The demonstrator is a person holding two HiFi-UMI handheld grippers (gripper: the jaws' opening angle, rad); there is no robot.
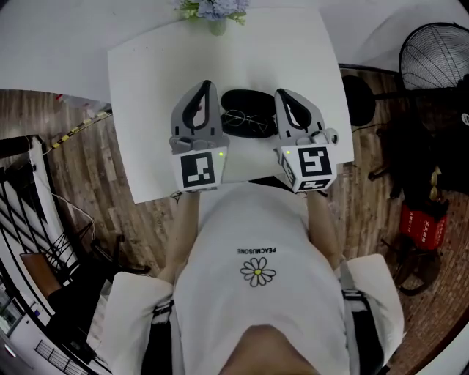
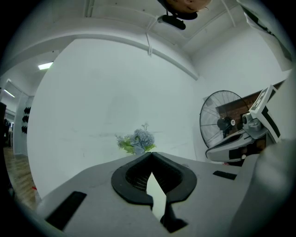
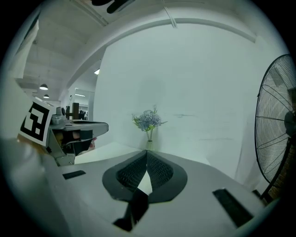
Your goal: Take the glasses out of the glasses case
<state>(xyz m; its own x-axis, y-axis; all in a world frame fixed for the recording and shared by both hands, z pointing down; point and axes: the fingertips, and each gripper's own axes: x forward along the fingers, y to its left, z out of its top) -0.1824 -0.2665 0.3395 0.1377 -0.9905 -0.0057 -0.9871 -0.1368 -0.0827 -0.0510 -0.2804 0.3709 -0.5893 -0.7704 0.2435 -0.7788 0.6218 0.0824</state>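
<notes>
**First onlooker:** Both tongs are clenched, as far as I can see. On the left tongs [image 1: 208,86] the tips are pressed together with nothing caught between them. The right tongs [image 1: 282,94] look the same: tips meeting, empty.

**Second onlooker:** Which way do they point?

**First onlooker:** Away from the person, toward the far edge of the worktop [image 1: 146,69]. They are side by side with a gap between them, over its near half. Each carries a marker cube [image 1: 199,168] at its back end, above the near edge.

**Second onlooker:** And the glasses case?

**First onlooker:** The glasses case [image 1: 249,101] lies in that gap between the two tongs. It is dark and oval, about midway between the worktop's left and right edges. Neither pair of tongs seems to touch it.

**Second onlooker:** Are the glasses out?

**First onlooker:** The glasses [image 1: 245,121] have thin wire rims and sit at the near side of the case, against something dark. They seem to lie in its open half, but I cannot tell for sure.

**Second onlooker:** Anything else around?

**First onlooker:** A small bunch of pale blue flowers [image 1: 214,9] stands at the middle of the far edge. A fan [image 1: 432,55] stands on the wooden floor [image 1: 374,212] beyond the far right corner.
</notes>
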